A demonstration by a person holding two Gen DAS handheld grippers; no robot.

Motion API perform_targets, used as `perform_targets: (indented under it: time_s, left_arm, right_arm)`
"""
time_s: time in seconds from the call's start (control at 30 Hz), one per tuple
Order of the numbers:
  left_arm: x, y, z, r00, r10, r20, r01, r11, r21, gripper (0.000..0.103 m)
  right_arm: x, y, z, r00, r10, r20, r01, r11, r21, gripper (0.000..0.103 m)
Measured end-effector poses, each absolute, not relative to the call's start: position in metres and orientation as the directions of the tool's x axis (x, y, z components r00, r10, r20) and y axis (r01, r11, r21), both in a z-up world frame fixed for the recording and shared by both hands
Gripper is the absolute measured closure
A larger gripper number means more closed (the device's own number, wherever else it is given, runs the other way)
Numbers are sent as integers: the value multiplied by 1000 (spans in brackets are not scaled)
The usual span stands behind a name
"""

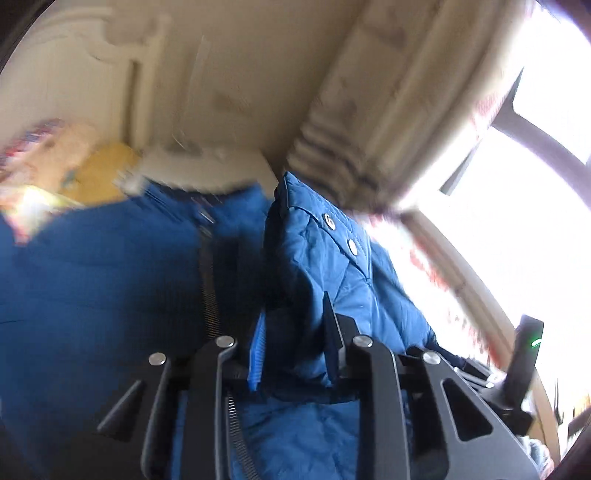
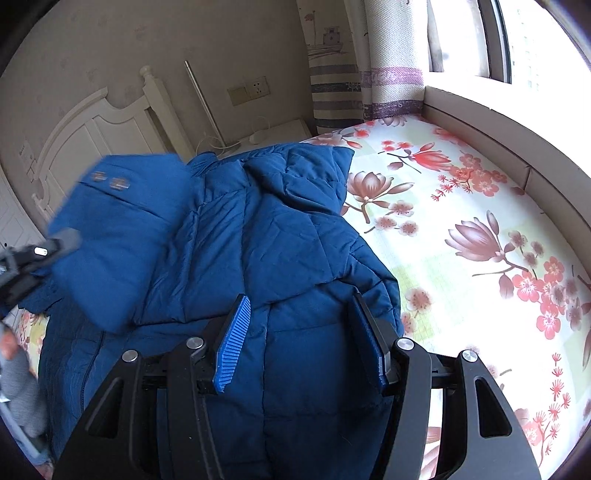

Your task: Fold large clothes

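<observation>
Left wrist camera sits tight over the blue jacket (image 1: 110,280), blurred, angled down toward the headboard (image 1: 74,66) at eleven o'clock; right wrist camera rides close above it too, facing the window (image 2: 517,40) at one o'clock; both share jacket and headboard.

Bright window (image 2: 535,40), striped curtain (image 2: 334,81), white headboard (image 2: 92,129), floral bedsheet (image 2: 461,221), beige wall (image 2: 184,33).

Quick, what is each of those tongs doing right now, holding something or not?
Left tongs: closed on the sleeve of the blue puffer jacket, lifting it.
Right tongs: partly open over the jacket; whether they grip it cannot be told.
</observation>
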State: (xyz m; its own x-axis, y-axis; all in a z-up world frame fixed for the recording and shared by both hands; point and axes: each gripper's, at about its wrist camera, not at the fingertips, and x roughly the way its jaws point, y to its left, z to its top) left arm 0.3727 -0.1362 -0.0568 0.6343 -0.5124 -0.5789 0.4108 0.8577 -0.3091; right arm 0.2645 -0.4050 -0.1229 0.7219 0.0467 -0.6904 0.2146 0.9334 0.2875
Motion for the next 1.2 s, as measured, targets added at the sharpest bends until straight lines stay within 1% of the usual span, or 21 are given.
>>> perform_targets:
  time_s: [0.07, 0.13, 0.23, 0.27, 0.33, 0.37, 0.43, 0.47, 0.5, 0.53, 0.57, 0.63, 0.67, 0.77, 0.8, 0.87, 0.93, 1.03, 1.07, 1.13, 1.2]
  left_arm:
    - [360, -93, -37, 698, -478, -534, 339, 876, -342, 77]
    - [354, -58, -28, 732, -434, -526, 270, 893, -360, 77]
    - [352, 3, -32, 760, -321, -565, 123, 925, -360, 76]
    - [354, 20, -40, 757, -275, -593, 69, 936, -346, 74]
    - [360, 43, -58, 725, -233, -648, 3, 942, -335, 72]
    - [364, 54, -72, 698, -207, -685, -45, 943, -331, 69]
    - [366, 62, -87, 662, -197, -723, -71, 944, -322, 54]
    - [365, 64, -91, 657, -189, -730, -80, 945, -317, 40]
    - [363, 67, -92, 668, -175, -723, -91, 945, -313, 34]
    - [361, 64, -90, 687, -154, -710, -100, 948, -302, 33]
    - [360, 63, -88, 701, -139, -699, -97, 953, -287, 33]
    - [359, 45, -70, 747, -91, -659, -70, 974, -214, 31]
    - [357, 44, -64, 759, -81, -646, -58, 980, -191, 27]
    - [366, 2, -48, 774, -106, -624, 56, 993, -100, 23]
    - [374, -8, -48, 769, -107, -630, 78, 994, -73, 20]
    - [396, -29, -64, 738, -65, -671, 91, 996, 3, 20]
    - [408, -31, -83, 702, -49, -710, 94, 995, 25, 20]
    - [424, -30, -125, 623, 1, -782, 83, 994, 68, 20]
    - [422, -30, -132, 638, 7, -770, 96, 991, 89, 17]
    - [419, -31, -133, 644, 11, -765, 101, 990, 99, 15]
    - [421, -33, -136, 640, 11, -768, 112, 988, 107, 10]
  right_arm:
    - [264, -405, -123, 724, 47, -688, 214, 933, 289, 46]
    - [264, -405, -123, 724, 47, -688, 214, 933, 289, 47]
    - [265, -406, -123, 723, 46, -689, 214, 934, 288, 46]
    - [265, -406, -123, 724, 47, -688, 214, 933, 288, 46]
    - [265, -405, -123, 723, 46, -689, 215, 933, 287, 47]
    - [265, -406, -123, 723, 45, -690, 216, 933, 287, 47]
    - [265, -406, -123, 720, 42, -693, 218, 934, 282, 47]
    - [265, -405, -123, 719, 39, -693, 218, 935, 280, 47]
    - [265, -405, -123, 718, 38, -695, 219, 935, 277, 47]
    - [265, -405, -123, 717, 36, -696, 220, 936, 275, 47]
    - [265, -404, -123, 717, 34, -696, 221, 936, 273, 47]
    - [265, -403, -123, 716, 30, -698, 223, 937, 269, 47]
    - [265, -403, -123, 715, 28, -698, 224, 937, 267, 47]
    - [265, -403, -122, 715, 23, -699, 227, 938, 262, 47]
    - [265, -403, -122, 714, 21, -700, 228, 938, 260, 47]
    - [266, -402, -122, 713, 16, -701, 230, 939, 255, 47]
    - [266, -402, -123, 712, 14, -702, 231, 940, 252, 47]
    - [264, -403, -122, 719, 10, -695, 234, 938, 256, 48]
    - [262, -404, -120, 724, 4, -689, 240, 936, 257, 48]
    - [257, -404, -114, 736, -32, -677, 265, 933, 245, 48]
    - [257, -399, -99, 759, -52, -649, 252, 943, 219, 48]
